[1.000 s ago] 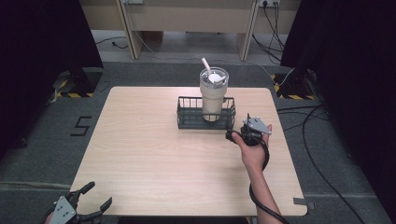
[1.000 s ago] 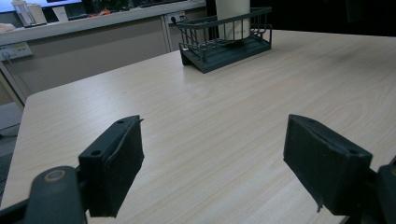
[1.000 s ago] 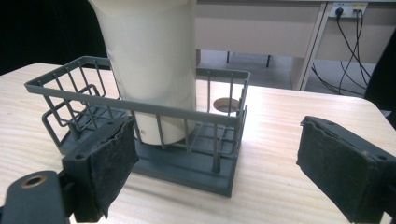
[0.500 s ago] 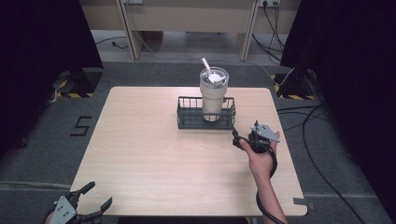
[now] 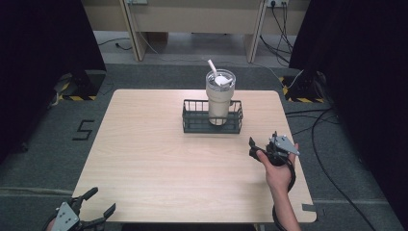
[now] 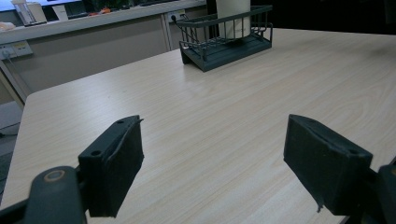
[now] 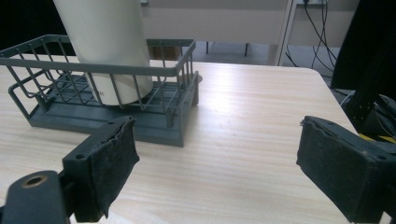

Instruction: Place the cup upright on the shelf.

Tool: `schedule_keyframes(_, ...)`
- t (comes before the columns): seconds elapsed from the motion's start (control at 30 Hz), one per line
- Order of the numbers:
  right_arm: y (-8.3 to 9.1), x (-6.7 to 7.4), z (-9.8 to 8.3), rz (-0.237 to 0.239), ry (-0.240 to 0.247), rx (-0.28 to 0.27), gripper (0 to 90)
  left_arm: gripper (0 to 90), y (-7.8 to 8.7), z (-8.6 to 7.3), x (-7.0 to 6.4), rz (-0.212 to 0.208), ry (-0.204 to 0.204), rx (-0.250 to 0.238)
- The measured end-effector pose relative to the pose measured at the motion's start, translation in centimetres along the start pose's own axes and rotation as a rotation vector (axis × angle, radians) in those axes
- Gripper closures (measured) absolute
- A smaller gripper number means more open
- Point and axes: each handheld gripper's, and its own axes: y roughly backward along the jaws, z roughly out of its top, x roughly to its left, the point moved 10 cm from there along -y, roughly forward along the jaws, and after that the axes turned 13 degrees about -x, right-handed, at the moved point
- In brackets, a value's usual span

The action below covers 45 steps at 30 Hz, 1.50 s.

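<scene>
The tumbler [image 5: 220, 96] stands upright inside the wire basket [image 5: 212, 117], toward the basket's right end, with a straw [image 5: 211, 66] rising from its lid. The basket sits on the far half of the counter [image 5: 144, 159], close to the middle of its width.

The right gripper [image 5: 256, 147] hangs in front of the basket and to its right, near but apart from it. In the right gripper view its fingers [image 7: 106, 163] stand wide and hold nothing; the basket's near corner lies just beyond the left finger. The left gripper [image 5: 98, 207] is well apart from the basket, at the near left corner of the counter, its fingers [image 6: 114, 161] also wide and empty.

The risk I see is the tumbler itself: it is tall and its base is narrow, so a finger that catches the basket rail could drag the basket and tip the tumbler. A grasp high on the smooth wall may also slip.
</scene>
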Motion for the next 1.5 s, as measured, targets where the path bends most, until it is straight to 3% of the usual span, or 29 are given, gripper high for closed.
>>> schedule_keyframes(0.43, 2.1, -1.6, -0.6, -0.026, 0.005, 0.001, 12.2, 19.2, 0.1, 0.0, 0.0, 0.0, -0.004, 0.003)
schedule_keyframes(0.87, 4.8, -3.5, -2.5, -0.054, 0.0, 0.022, 12.2, 19.1, 0.0, 0.0, 0.0, 0.001, -0.005, 0.004)
schedule_keyframes(1.23, 6.5, -4.0, -4.1, -0.054, -0.023, 0.036, 13.2, 19.1, 0.0, 0.0, 0.0, 0.001, -0.004, 0.003)
schedule_keyframes(1.5, 6.9, -4.2, -4.3, -0.064, -0.022, 0.019, 13.2, 19.1, 0.0, 0.0, 0.0, 0.001, -0.001, 0.0)
